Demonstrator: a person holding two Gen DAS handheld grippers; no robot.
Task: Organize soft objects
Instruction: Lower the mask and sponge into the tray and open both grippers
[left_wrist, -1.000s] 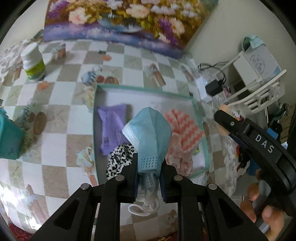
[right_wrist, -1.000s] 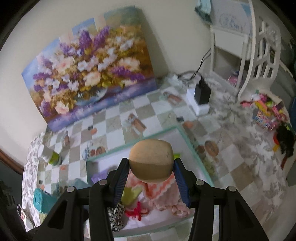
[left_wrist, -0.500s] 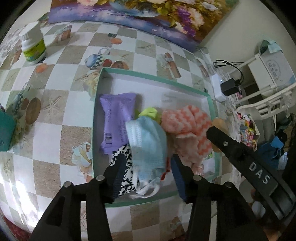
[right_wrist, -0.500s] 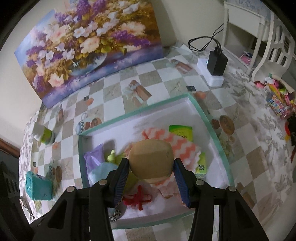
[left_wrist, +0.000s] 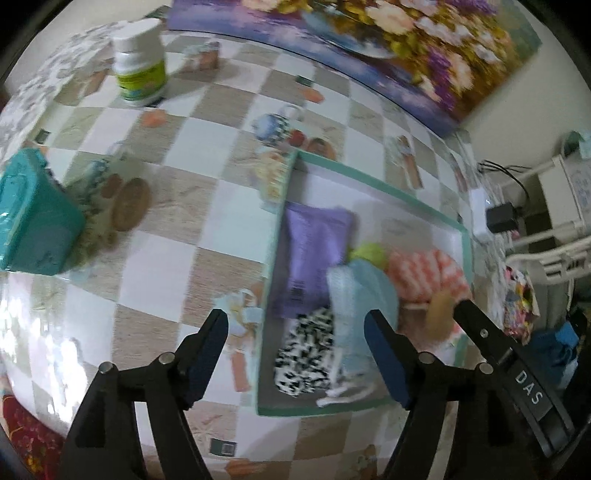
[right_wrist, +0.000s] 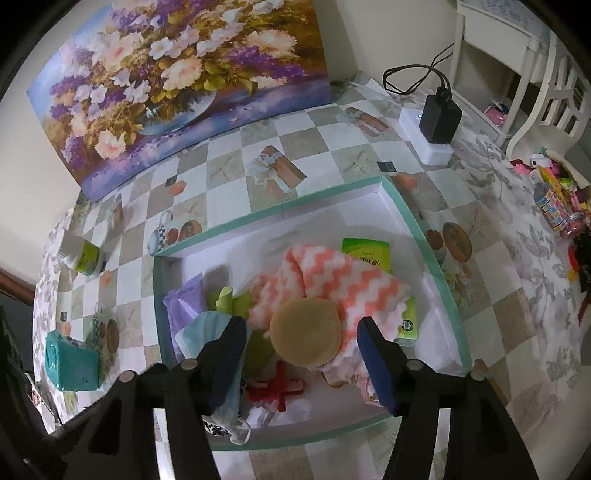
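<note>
Left wrist view: the left gripper (left_wrist: 295, 341) hangs released, jaws spread wide and nothing between them, low over the near left corner of the shallow white box with a teal rim (left_wrist: 373, 173). The pale blue pleated face mask (left_wrist: 360, 299) lies inside that box, draped partly over the flat purple wipes packet (left_wrist: 314, 254) and the black-and-white spotted cloth (left_wrist: 306, 354); it sits loose, as a soft thing does once let go. Beyond it lie one yellow-green crumpled cloth (left_wrist: 369, 253) and one coral-and-white zigzag towel (left_wrist: 428, 271). Outside the box stand one white bottle with a green label (left_wrist: 138, 62) and one teal tissue pack (left_wrist: 33, 218), likely not yet sorted. This view is blurred, so small details are uncertain.

Right wrist view: the right gripper (right_wrist: 301, 354) is also unclenched, its jaws standing clear on either side of the round tan sponge puff (right_wrist: 306, 336), which rests on the zigzag towel inside the box. Judging by the gap, the puff has been set down there, gathered with the other soft items. Counted in the box here: one puff, one towel, one mask, one purple packet, one yellow-green cloth, two green tissue packets (right_wrist: 365, 252), one red knotted ribbon (right_wrist: 279, 387). One black charger on a white power block (right_wrist: 437, 118) sits well apart on the checkered tablecloth (right_wrist: 229, 173).
</note>
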